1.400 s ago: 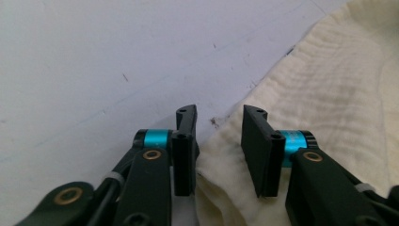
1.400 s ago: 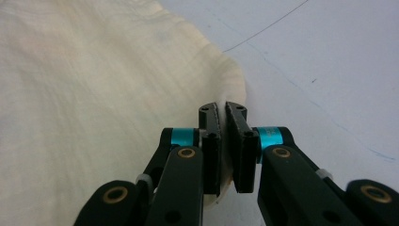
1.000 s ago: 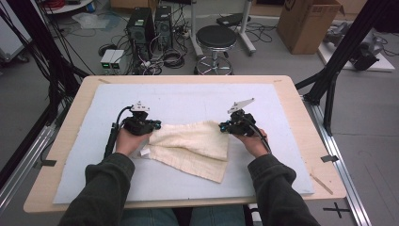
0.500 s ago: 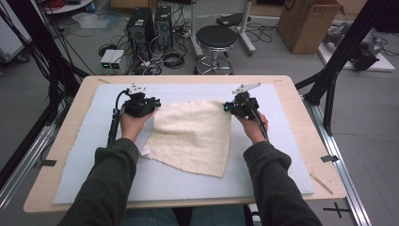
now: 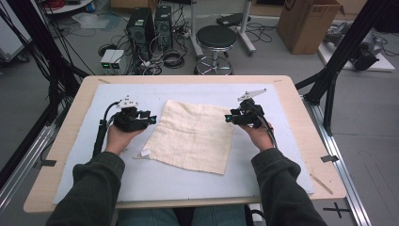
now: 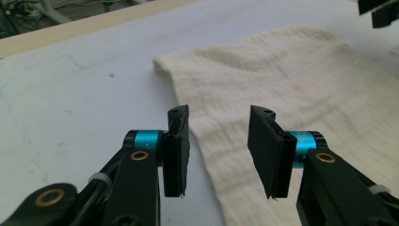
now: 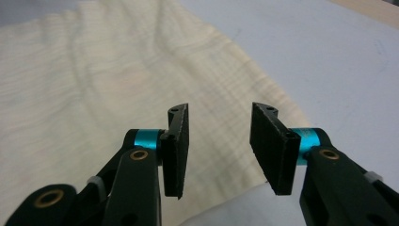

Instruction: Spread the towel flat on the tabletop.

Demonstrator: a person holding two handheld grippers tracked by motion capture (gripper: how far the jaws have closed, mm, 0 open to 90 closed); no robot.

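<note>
Cloth [image 5: 195, 134] lying flat on mat [image 5: 282, 165]. Left gripper [image 5: 151, 116] and right gripper [image 5: 227, 118] hovering beside its far corners, jaws just opening, holding nothing.

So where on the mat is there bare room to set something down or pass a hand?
Free: the mat strip between the cloth and the near table edge, and the far strip beyond the cloth. Crowded: the cloth's two sides, where the left gripper and right gripper hover, jaws just opened, nothing between them.
</note>
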